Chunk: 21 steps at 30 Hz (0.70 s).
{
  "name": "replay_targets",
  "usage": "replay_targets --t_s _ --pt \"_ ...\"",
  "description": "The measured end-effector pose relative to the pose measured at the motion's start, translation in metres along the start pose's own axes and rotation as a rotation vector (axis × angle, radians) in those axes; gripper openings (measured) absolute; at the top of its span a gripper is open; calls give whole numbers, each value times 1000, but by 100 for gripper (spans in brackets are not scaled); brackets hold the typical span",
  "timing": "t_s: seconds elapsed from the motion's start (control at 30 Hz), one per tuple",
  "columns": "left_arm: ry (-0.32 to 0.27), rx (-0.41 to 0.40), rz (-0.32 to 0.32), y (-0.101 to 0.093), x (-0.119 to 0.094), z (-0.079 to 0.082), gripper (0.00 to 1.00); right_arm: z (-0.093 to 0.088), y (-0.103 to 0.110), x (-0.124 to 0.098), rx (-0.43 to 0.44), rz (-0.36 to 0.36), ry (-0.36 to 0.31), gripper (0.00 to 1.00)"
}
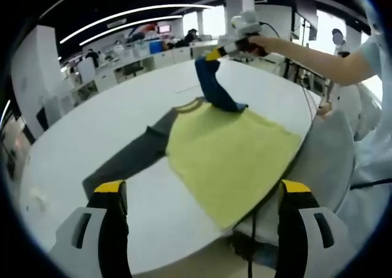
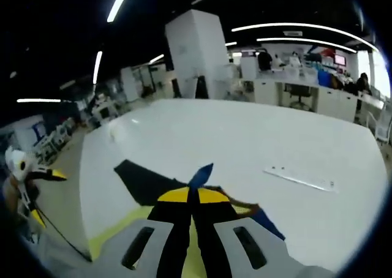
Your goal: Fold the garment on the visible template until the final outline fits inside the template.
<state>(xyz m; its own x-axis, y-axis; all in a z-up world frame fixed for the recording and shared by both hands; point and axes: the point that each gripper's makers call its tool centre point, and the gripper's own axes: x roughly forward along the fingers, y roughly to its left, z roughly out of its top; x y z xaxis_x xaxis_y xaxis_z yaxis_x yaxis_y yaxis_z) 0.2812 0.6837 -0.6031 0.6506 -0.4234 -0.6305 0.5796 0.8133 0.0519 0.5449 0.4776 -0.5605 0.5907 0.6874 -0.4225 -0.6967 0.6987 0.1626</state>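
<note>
My left claw (image 1: 202, 198) hung with its jaws apart above the near bench (image 1: 73, 137) edge. The shirt (image 1: 229, 152) lay just beyond, yellow body flat, grey sleeve (image 1: 125, 158) spread. Farther off, my right claw (image 2: 193, 195) was clamped on the blue sleeve (image 1: 214, 85), lifting it. I judged the cloth light and limp, best pinched at cuffs. I saw no containers.

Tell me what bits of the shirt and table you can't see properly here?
- Template: none can be made out on the table in the left gripper view.
- Shirt: its near hem hangs over the table edge, so that end is hidden.
- Blue sleeve: in the right gripper view the right claw covers most of it.
- Strip on the table: too small to identify.
</note>
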Motion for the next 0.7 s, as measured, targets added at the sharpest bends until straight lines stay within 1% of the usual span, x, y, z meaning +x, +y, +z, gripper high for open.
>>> replay_targets --t_s 0.2,0.47,0.57,0.7 --pt "1 -4 1 1 -1 -2 100 14 3 7 0 -9 -38 3" --pt "3 -16 7 2 -2 -5 100 20 7 13 13 -19 -73 3" --pt "10 -18 5 3 -2 -7 100 15 12 17 21 -3 -60 3" --pt "7 -18 4 3 -2 -7 100 7 11 27 17 -5 -40 3"
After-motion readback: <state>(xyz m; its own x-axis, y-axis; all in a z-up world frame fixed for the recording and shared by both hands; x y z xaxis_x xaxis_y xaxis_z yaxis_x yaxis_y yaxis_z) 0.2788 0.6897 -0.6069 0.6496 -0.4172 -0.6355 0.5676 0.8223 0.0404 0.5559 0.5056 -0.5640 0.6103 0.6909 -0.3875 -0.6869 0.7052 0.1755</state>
